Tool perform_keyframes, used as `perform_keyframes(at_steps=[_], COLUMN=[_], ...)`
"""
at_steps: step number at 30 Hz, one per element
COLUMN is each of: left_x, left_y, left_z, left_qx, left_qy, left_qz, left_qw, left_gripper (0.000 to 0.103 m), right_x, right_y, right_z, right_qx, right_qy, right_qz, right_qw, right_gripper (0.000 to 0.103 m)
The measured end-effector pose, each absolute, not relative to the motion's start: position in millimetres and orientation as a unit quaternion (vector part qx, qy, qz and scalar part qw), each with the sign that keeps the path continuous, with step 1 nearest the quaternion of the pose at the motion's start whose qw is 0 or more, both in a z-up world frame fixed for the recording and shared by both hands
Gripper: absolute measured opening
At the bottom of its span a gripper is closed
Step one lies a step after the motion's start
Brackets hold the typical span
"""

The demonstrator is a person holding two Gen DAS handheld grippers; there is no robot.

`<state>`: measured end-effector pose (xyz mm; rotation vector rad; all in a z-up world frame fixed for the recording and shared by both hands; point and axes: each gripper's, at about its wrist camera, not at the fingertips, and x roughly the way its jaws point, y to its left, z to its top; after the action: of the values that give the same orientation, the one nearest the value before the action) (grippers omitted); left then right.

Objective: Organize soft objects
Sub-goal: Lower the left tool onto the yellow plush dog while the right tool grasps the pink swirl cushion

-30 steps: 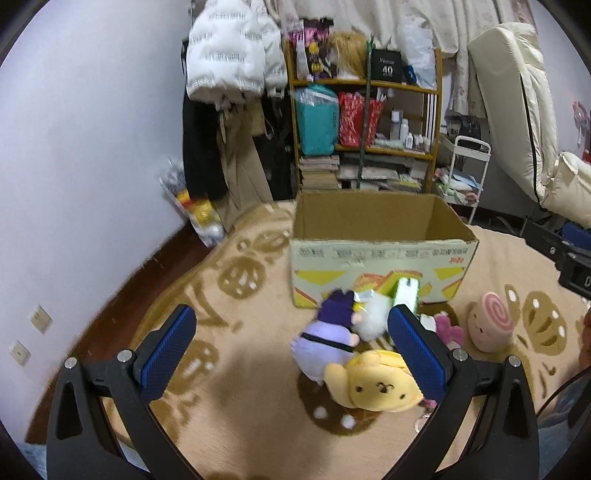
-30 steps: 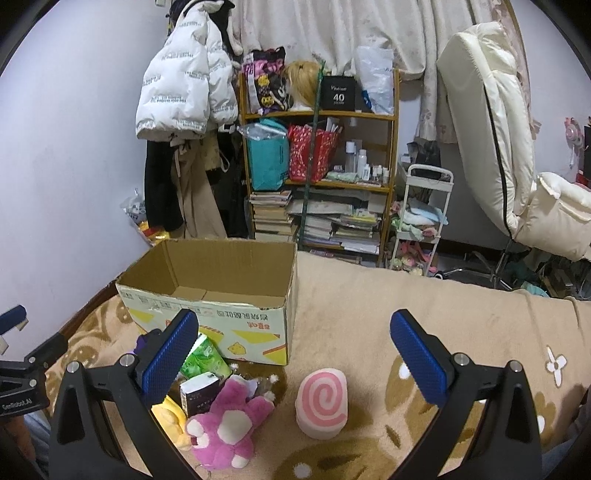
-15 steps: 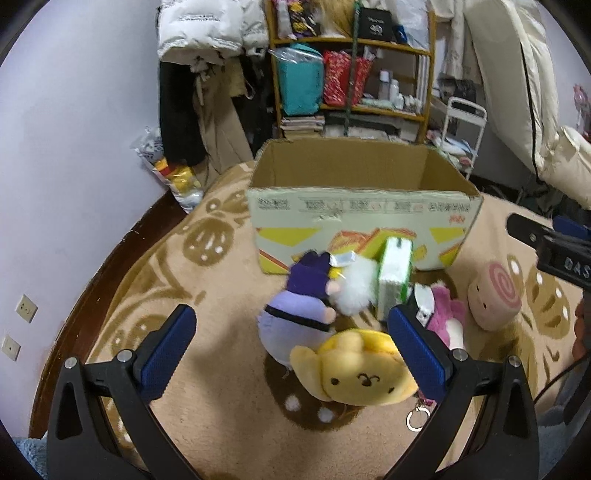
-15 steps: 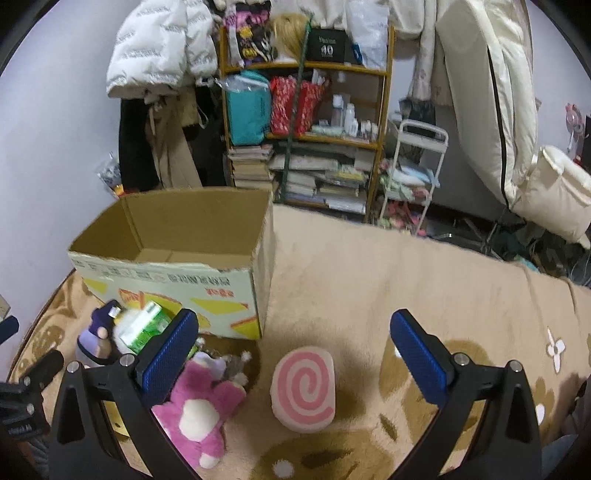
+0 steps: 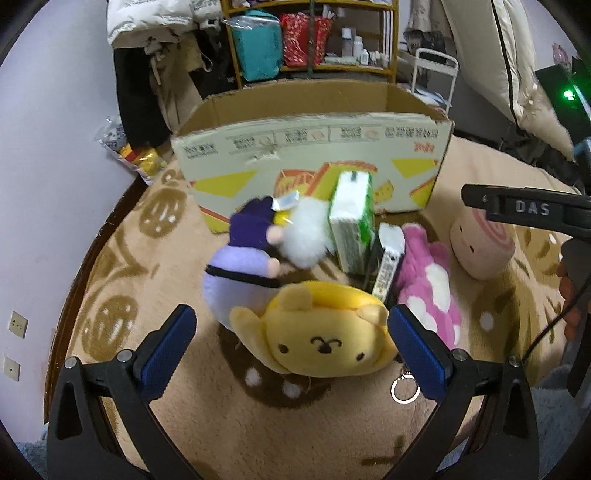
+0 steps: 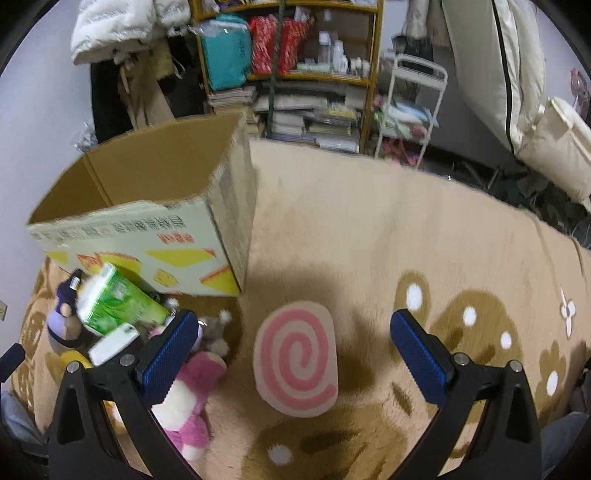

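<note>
1. Yellow plush dog (image 5: 325,332) lies face-up on the tan rug (image 5: 258,435), right between the blue pads of the left gripper (image 5: 291,349), whose jaws stand wide apart and hold nothing.
2. Just behind it sits a purple plush (image 5: 240,266) with a dark hat, touching a white fluffy toy (image 5: 306,232).
3. Right of these stand a green-and-white carton (image 5: 351,218) and a smaller dark box (image 5: 388,258), leaning together; whether they touch the yellow dog cannot be told.
4. A pink-and-white plush (image 5: 428,288) lies right of the boxes, close to the left gripper's right pad.
5. A metal key ring (image 5: 405,390) lies on the rug at the near right of the yellow dog.
6. A pink swirl roll cushion (image 6: 297,358) lies flat on the rug between the fingers of the right gripper (image 6: 291,349), which is also wide open and empty; in the left wrist view the cushion sits to the far right, apart from the pile.
7. An open cardboard box (image 5: 314,147) stands on the rug just beyond the pile of toys, its printed side toward the cameras.
8. Farther back are a wooden shelf (image 6: 295,74) crowded with bags, bottles and books, a white puffer jacket (image 6: 110,33) hanging at the left, a small white cart (image 6: 410,103), and a cream chair (image 6: 498,74) at the right.
</note>
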<state>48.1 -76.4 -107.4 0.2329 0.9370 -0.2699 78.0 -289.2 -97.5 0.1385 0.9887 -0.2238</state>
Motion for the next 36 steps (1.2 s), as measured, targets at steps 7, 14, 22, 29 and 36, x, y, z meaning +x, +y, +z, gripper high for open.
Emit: perform_keyframes(at_steps=[7,14,22,29,36], left_x=[45.1,49.0,56.2,56.7,54.6], left_y=[-86.4,-87.4,-78.4,-73.6,-67.2], left_z=[-120.8,-132.8,-139.9,-136.0,-123.8], left_qx=[0.13,0.134,0.082,0.073,0.065], left_qy=[0.468,0.487,0.511,0.511,0.495], left_qz=[-0.15,-0.145,-0.168,-0.17,-0.166], left_qw=[0.861,0.85,0.839,0.839,0.85], left_gripper=[0.102,0.102,0.08,0.074,0.074], right_x=[87.6,88.5,91.7,90.9,82.6], right_y=[-303.8,-309.7,-312.9,-306.6,-293.3], right_z=[-126.3,-138.6,-152.5,-152.3,-124.5], right_qx=[0.104,0.109,0.125,0.107,0.113], right_qy=[0.538,0.562,0.588,0.594,0.557], right_qz=[-0.1,-0.097,-0.081,-0.074,-0.054], right_qw=[0.83,0.814,0.795,0.794,0.821], right_gripper=[0.097,0.088,0.058,0.047,0.039])
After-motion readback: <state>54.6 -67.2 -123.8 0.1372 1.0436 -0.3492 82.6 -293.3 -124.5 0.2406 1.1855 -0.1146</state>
